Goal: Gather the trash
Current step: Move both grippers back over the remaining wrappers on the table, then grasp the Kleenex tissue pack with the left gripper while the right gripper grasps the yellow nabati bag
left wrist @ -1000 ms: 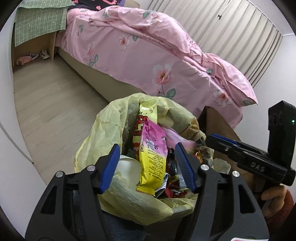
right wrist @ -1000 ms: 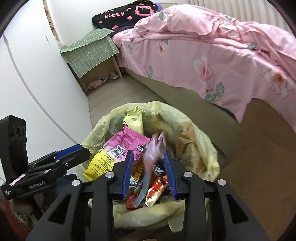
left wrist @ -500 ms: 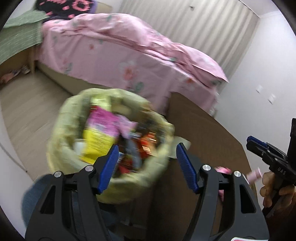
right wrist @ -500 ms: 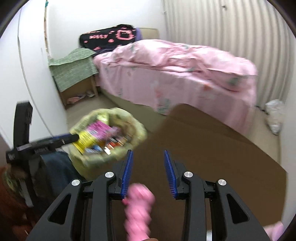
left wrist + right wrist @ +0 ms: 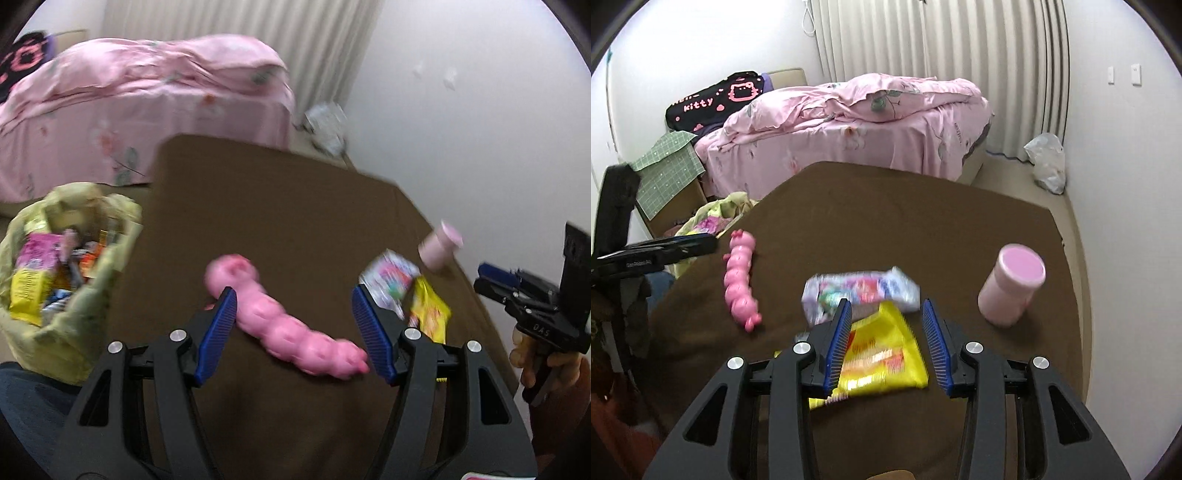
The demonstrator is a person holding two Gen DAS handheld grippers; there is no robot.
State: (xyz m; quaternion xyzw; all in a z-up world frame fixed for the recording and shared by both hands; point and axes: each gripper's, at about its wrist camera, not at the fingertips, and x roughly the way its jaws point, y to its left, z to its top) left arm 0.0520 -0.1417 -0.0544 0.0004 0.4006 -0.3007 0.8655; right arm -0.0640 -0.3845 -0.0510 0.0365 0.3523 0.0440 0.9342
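Wrappers on brown table (image 5: 871, 206): yellow packet (image 5: 882, 354) lies between fingers of your right gripper (image 5: 886, 343), spread apart, gripping nothing; white wrapper (image 5: 862, 290) just beyond. Your left gripper (image 5: 295, 332) gapes wide above pink toy (image 5: 280, 317). Trash bag (image 5: 62, 280) sits off table's left edge.

Bedroom in a home. Evidence: bed (image 5: 849, 125) with a rumpled pink floral duvet (image 5: 894, 99), black Hello Kitty cushion (image 5: 716, 99) at its head, long pleated curtains (image 5: 942, 48) covering the far wall. Low wooden side cabinet (image 5: 670, 199) with a green checked cloth (image 5: 665, 173) on it sits beside the bed. Brown-covered table (image 5: 923, 221) in front holds a pink caterpillar toy (image 5: 740, 280), a pink jar (image 5: 1012, 288) and snack packets (image 5: 882, 354). Lined bin (image 5: 70, 277) full of wrappers stands next to the table. Light switches (image 5: 1123, 74) on a plain white wall.
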